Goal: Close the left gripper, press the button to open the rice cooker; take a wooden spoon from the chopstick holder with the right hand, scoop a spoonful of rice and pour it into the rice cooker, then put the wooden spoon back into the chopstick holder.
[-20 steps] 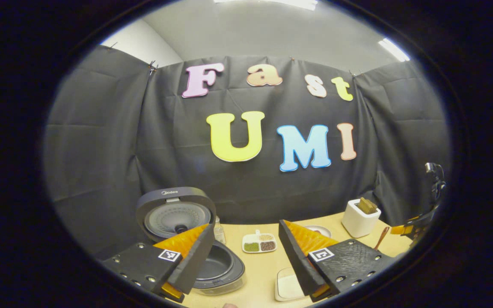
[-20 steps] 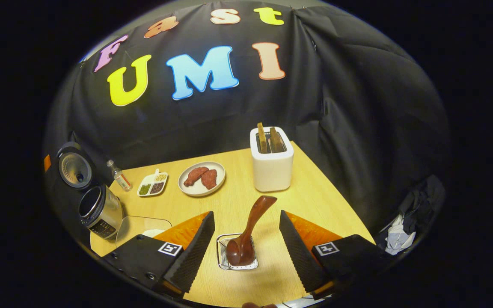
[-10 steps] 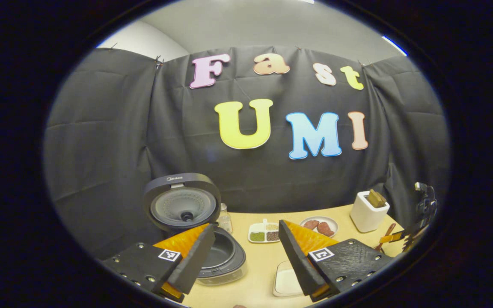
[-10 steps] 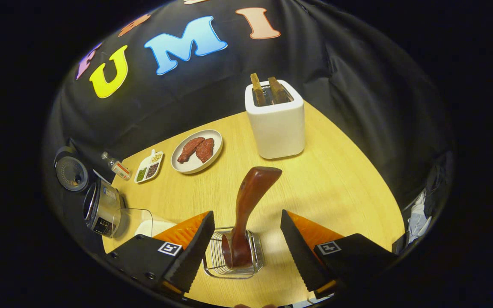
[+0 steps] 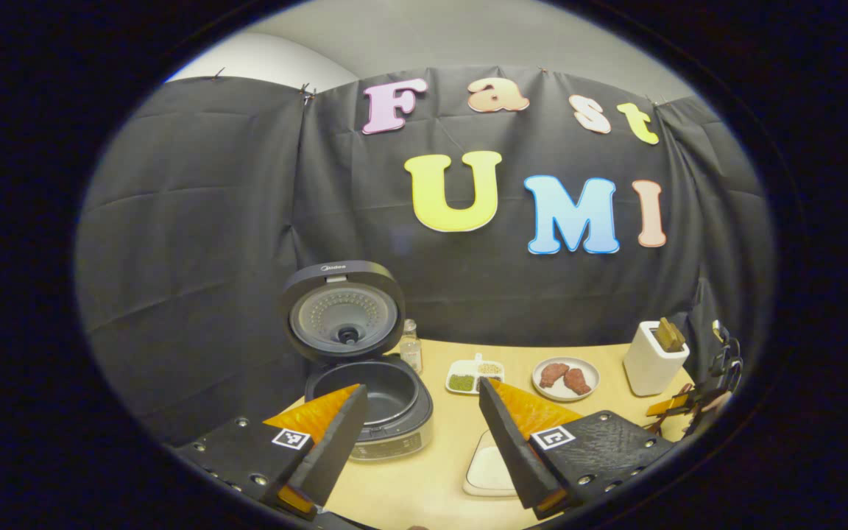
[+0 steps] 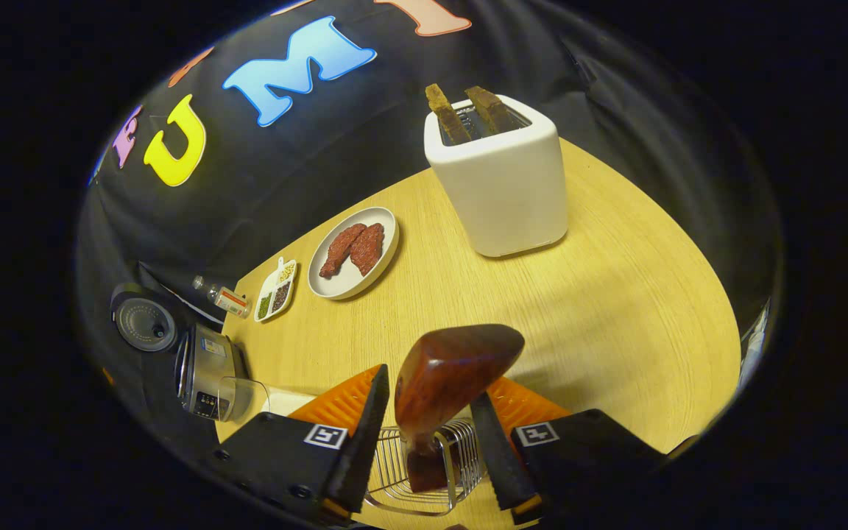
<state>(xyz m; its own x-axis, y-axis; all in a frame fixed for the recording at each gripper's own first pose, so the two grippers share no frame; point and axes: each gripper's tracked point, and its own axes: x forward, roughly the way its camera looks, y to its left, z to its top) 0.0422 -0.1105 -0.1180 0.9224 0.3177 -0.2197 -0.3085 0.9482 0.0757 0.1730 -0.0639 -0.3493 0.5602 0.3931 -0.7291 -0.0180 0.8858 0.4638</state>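
Observation:
In the right gripper view, the dark wooden spoon [image 6: 453, 368] stands in the wire chopstick holder [image 6: 394, 482], handle end up toward the camera. My right gripper [image 6: 430, 383] has narrowed around the handle, and both fingers meet its sides. In the left gripper view, the rice cooker [image 5: 387, 412] stands with its lid [image 5: 341, 313] up and its dark pot bare. My left gripper [image 5: 424, 434] hovers open in front of it, holding nothing. A shallow container of white rice [image 5: 489, 470] lies just right of the cooker. The right gripper [image 5: 689, 405] appears far right.
On the wooden table [image 6: 615, 294] stand a white toaster [image 6: 501, 177] with two slices, a plate of meat [image 6: 354, 254], a small divided tray of beans [image 6: 275, 291] and a little bottle [image 6: 229, 300]. The open cooker [image 6: 203, 364] sits at the table's left edge.
My right gripper has come down over the spoon and its fingers have narrowed onto the handle. My left gripper has drawn back and turned left, staying open.

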